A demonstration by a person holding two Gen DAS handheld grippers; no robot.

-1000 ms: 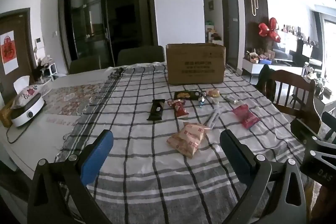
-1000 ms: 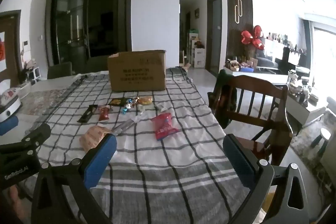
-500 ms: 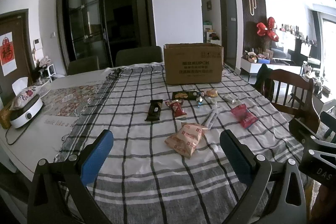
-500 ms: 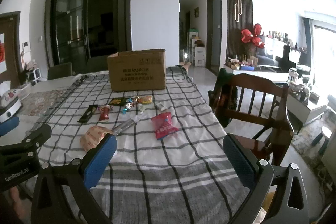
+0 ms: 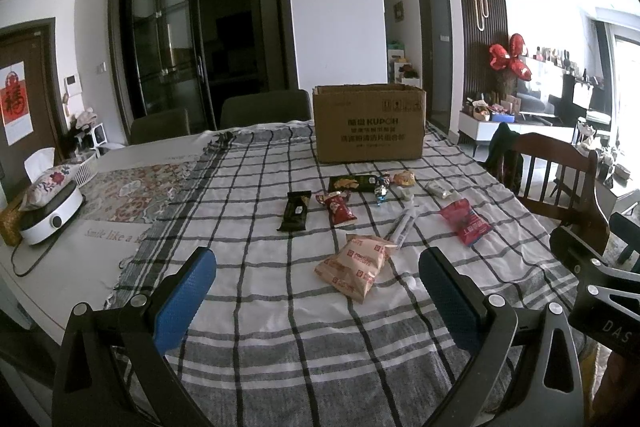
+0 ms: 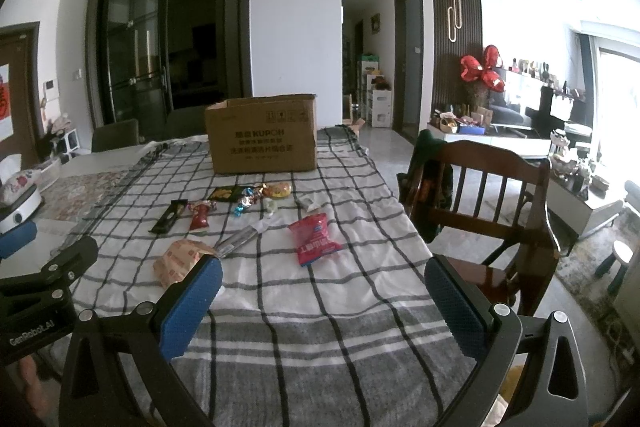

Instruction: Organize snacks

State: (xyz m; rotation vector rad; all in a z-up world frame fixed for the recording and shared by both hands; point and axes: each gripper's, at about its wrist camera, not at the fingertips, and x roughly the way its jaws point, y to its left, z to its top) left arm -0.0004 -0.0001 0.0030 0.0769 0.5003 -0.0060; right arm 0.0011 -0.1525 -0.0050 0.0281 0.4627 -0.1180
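Observation:
Several snack packs lie on the checked tablecloth (image 5: 248, 211) before an open cardboard box (image 5: 369, 123) (image 6: 262, 135): a tan bag (image 5: 353, 267) (image 6: 178, 261), a black bar (image 5: 295, 210) (image 6: 169, 215), a small red pack (image 5: 339, 210) (image 6: 199, 215), a red-pink pack (image 5: 465, 221) (image 6: 315, 239), a dark chip pack (image 5: 351, 183), a clear tube pack (image 5: 403, 225) and candies (image 6: 248, 201). My left gripper (image 5: 316, 291) is open above the near cloth, just short of the tan bag. My right gripper (image 6: 322, 293) is open, nearer than the red-pink pack. Both hold nothing.
A wooden chair (image 6: 484, 203) (image 5: 560, 179) stands at the table's right side. A white cooker (image 5: 48, 215) with a cushion and cord sits at the left. Two dark chairs (image 5: 264, 111) stand behind the table. Each gripper's body shows at the other view's edge.
Both views have shifted only slightly; the table and box sit a little differently in frame. Both grippers stay open and no snack has moved.

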